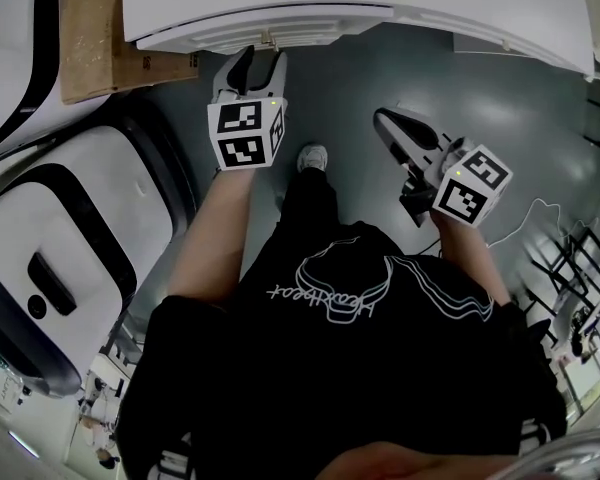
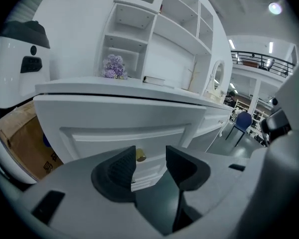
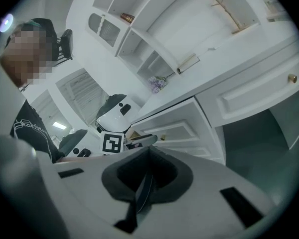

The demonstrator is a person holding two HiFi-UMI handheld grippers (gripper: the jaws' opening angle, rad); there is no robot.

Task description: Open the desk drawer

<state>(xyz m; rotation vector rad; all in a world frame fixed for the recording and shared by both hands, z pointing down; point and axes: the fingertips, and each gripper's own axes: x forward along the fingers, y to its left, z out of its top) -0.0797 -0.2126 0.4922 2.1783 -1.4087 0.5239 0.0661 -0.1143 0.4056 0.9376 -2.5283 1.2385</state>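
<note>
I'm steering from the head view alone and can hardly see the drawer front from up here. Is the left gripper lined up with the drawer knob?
Observer: Roughly, yes. In the left gripper view the left gripper is open. The brass knob shows in the gap, close beside the tip of the left jaw, and the jaws are not closed on it.
Operator: And the right gripper, is it carrying anything?
Observer: No. In the right gripper view the right gripper is shut, with the jaws together and nothing between them.
</note>
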